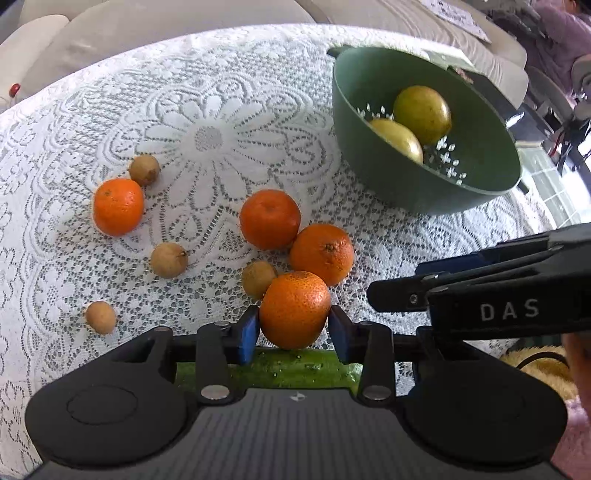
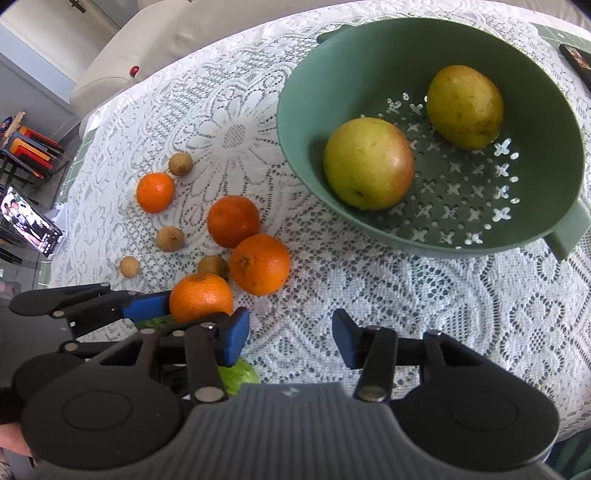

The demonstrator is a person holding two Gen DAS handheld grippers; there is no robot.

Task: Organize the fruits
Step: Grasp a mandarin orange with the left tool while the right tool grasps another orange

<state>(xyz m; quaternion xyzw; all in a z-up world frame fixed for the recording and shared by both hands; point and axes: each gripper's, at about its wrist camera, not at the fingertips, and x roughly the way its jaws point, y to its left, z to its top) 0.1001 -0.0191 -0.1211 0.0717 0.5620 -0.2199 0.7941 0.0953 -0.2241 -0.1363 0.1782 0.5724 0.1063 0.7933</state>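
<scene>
My left gripper (image 1: 293,328) is shut on an orange tangerine (image 1: 294,309), which also shows in the right wrist view (image 2: 201,297). Three more tangerines (image 1: 269,219) (image 1: 321,254) (image 1: 118,206) and several small brown longans (image 1: 168,259) lie on the lace tablecloth (image 1: 221,110). A green colander bowl (image 1: 480,177) at the right holds two yellow-green fruits (image 1: 422,112); the bowl also shows in the right wrist view (image 2: 295,122). My right gripper (image 2: 291,338) is open and empty above the cloth, in front of the bowl. A green fruit (image 1: 295,369) lies under the left gripper.
A beige sofa (image 1: 147,29) stands behind the table. A phone with a lit screen (image 2: 31,221) stands at the left table edge. Chairs (image 2: 29,147) are on the far left. A dark object (image 2: 576,59) lies beyond the bowl.
</scene>
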